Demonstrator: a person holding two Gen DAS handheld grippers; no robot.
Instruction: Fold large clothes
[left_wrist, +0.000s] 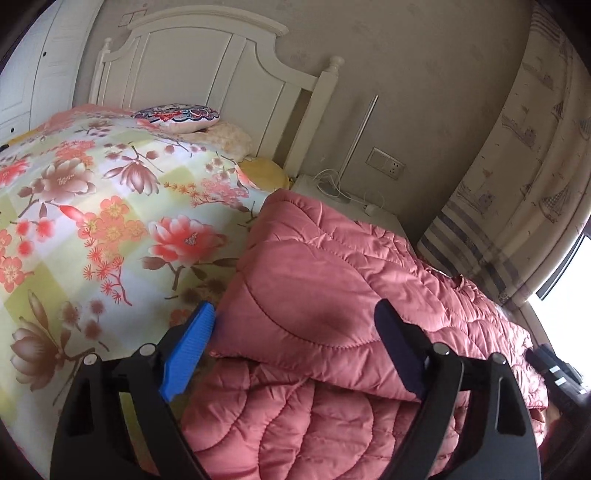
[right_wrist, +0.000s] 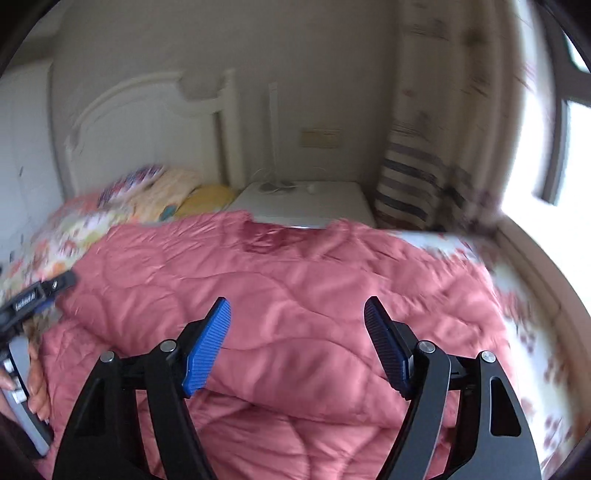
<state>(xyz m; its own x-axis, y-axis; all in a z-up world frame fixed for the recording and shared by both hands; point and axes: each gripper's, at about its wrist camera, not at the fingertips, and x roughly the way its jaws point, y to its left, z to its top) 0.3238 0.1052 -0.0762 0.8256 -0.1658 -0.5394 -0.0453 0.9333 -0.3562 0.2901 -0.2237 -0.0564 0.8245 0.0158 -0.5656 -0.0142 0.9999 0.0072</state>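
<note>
On floral bedding (left_wrist: 92, 192), the pink quilted padded coat (left_wrist: 332, 280) is laid doubled for folding, while the left gripper (left_wrist: 295, 332) and right gripper (right_wrist: 297, 332) are held spread, gripping nothing.

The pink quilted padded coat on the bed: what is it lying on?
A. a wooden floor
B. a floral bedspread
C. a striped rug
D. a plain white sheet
B: the pink quilted padded coat rests on a bedspread printed with pink flowers.
</note>
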